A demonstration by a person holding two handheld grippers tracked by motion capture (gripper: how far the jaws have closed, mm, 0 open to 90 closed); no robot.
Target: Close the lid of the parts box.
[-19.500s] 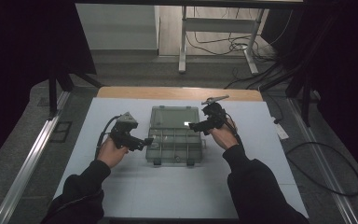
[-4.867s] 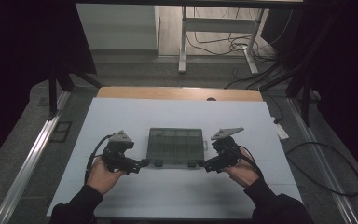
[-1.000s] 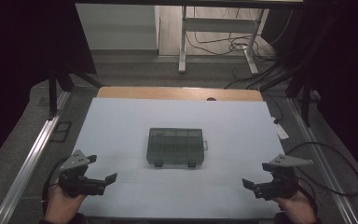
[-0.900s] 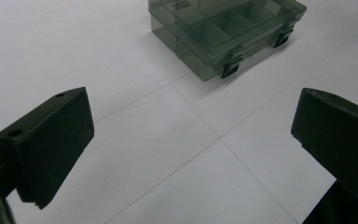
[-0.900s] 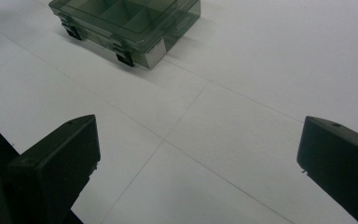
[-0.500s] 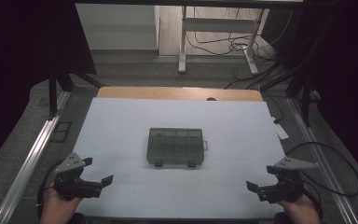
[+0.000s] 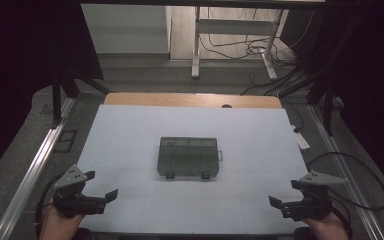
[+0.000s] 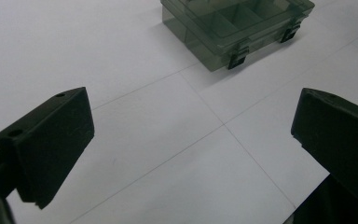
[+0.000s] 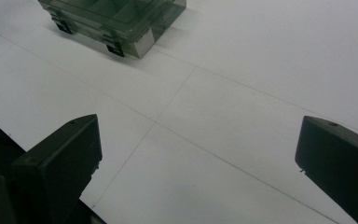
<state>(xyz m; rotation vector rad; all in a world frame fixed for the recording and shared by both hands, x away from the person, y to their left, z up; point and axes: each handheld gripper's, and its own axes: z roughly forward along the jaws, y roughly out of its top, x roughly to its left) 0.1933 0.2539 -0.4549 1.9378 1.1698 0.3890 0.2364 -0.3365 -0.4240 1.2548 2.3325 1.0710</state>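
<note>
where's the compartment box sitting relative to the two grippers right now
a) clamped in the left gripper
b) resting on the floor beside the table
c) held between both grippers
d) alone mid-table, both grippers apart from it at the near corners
d: the compartment box lies closed in the middle of the table, while the left gripper and right gripper sit open near the table's near corners, neither touching it.

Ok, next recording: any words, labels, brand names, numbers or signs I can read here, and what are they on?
None can be read.
The compartment box: no label or print shows on its lid or latches.
The left gripper and right gripper: plain black, no marking.
A small white tag beside the table's right edge: too small to tell.
</note>
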